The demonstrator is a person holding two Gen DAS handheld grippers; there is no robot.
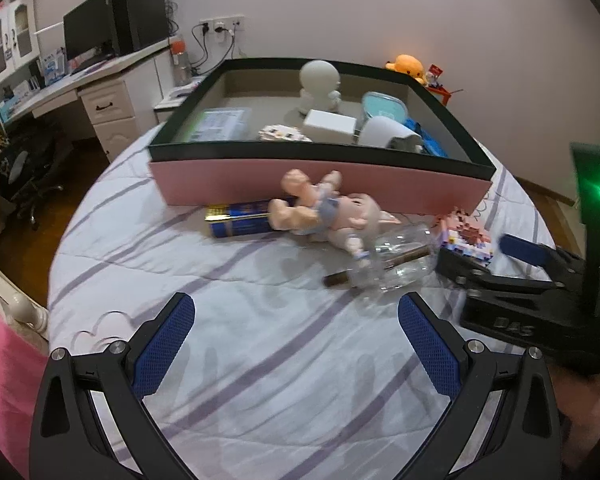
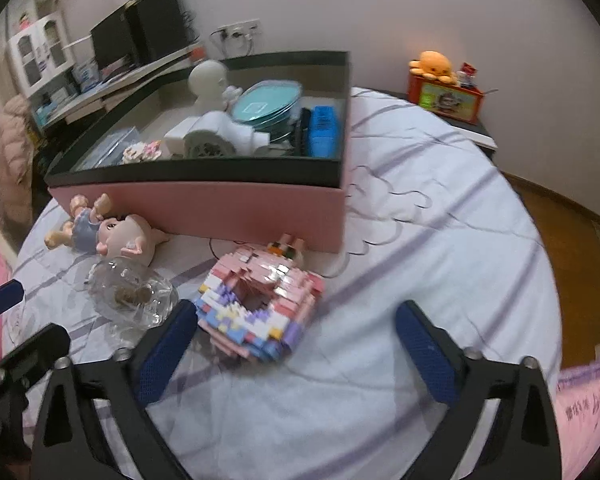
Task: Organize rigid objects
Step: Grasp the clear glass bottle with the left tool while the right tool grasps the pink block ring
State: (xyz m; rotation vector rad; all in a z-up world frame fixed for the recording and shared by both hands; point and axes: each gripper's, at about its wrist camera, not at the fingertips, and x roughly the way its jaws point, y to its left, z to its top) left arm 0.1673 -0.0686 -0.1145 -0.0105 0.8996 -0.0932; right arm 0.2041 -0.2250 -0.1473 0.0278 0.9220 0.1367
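Observation:
A pink box with a dark rim sits on the bed and holds several items. In front of it lie a doll, a blue and gold can, a clear glass bottle and a pink brick model. My left gripper is open and empty over bare sheet, short of the bottle. My right gripper is open, its left finger beside the brick model; it shows at right in the left wrist view.
The striped bedsheet covers the bed. A desk with a monitor stands at back left. An orange plush sits on a red box at back right. Wooden floor lies past the bed's right edge.

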